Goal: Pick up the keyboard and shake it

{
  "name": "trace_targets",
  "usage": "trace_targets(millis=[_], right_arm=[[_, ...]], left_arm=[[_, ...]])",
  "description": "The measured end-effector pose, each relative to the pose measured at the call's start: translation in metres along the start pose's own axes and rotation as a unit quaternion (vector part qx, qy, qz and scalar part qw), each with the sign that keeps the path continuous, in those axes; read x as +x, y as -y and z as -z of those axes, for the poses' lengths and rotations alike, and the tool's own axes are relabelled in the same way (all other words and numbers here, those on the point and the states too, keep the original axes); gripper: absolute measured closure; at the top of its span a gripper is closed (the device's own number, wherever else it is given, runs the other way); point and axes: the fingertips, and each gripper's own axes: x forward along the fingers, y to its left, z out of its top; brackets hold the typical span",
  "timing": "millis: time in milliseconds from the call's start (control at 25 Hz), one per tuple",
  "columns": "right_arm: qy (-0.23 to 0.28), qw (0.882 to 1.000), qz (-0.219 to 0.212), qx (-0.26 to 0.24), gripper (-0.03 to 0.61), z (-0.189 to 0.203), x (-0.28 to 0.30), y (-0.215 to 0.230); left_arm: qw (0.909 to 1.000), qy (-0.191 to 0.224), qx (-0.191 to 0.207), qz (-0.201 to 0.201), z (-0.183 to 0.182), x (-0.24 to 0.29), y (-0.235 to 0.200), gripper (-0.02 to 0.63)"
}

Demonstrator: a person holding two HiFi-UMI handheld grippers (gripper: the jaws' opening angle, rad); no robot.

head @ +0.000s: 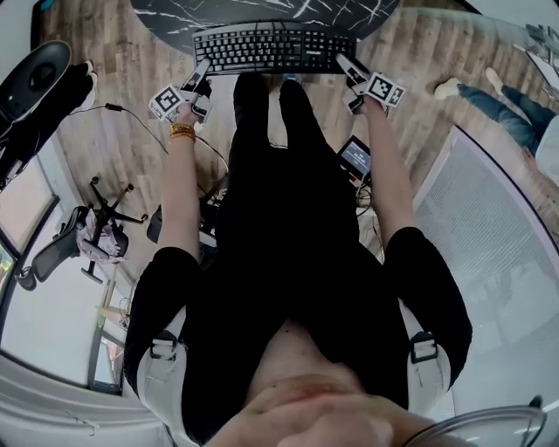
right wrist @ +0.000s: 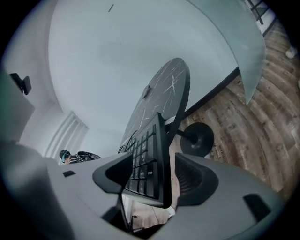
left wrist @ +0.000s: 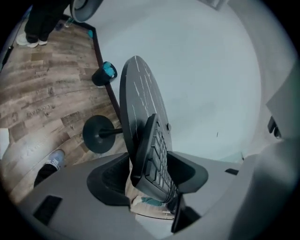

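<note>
Black-clothed torso and legs of the person [head: 284, 262] fill the centre of the head view, with both forearms [head: 179, 192] reaching toward the top of the frame. At upper left sits the grey left gripper [head: 201, 77] with its marker cube; at upper right sits the matching right gripper [head: 347, 68]. Between them lies the black rectangular plastic keyboard [head: 275, 45]. Its long axis runs left to right across the top of the frame, with one short end at each gripper, so neither hand is nearer.

In the left gripper view the jaws stand wide, one on the key side and one on the underside of the keyboard's end, which slants between them. No firm clamp shows. In the right gripper view the jaws likewise stand wide around the other end, and a strip of floor shows between the underside and the pad at lower right.

Beyond the keyboard is the dark, white-veined round marble tabletop [head: 262, 10] on a black pedestal base [left wrist: 96, 133]. The keyboard appears to rest at its near edge with both ends overhanging. Grey-brown wood-plank floor [head: 113, 148] lies farthest. Lifting would likely need both pairs of jaws to close evenly on the two ends.
</note>
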Motion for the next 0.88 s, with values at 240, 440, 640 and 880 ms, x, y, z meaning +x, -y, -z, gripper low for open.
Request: trace_targets(millis=[240, 440, 640, 880], right_arm=[[0.007, 0.998, -0.034, 0.044, 0.334, 0.006, 0.013, -0.006], [0.011, 0.998, -0.042, 0.033, 0.386, 0.001, 0.009, -0.011], [0.022, 0.996, -0.047, 0.066, 0.405, 0.000, 0.003, -0.016], [0.037, 0.996, -0.033, 0.077, 0.431, -0.007, 0.000, -0.015]], left_arm=[[0.9998, 0.009, 0.000, 0.015, -0.002, 0.003, -0.007, 0.395], [0.9996, 0.001, 0.011, 0.028, -0.002, 0.002, -0.001, 0.467], [0.9987, 0.023, -0.003, 0.044, -0.008, 0.001, 0.011, 0.483], [0.9972, 0.050, -0.031, 0.045, -0.016, 0.002, 0.014, 0.509]])
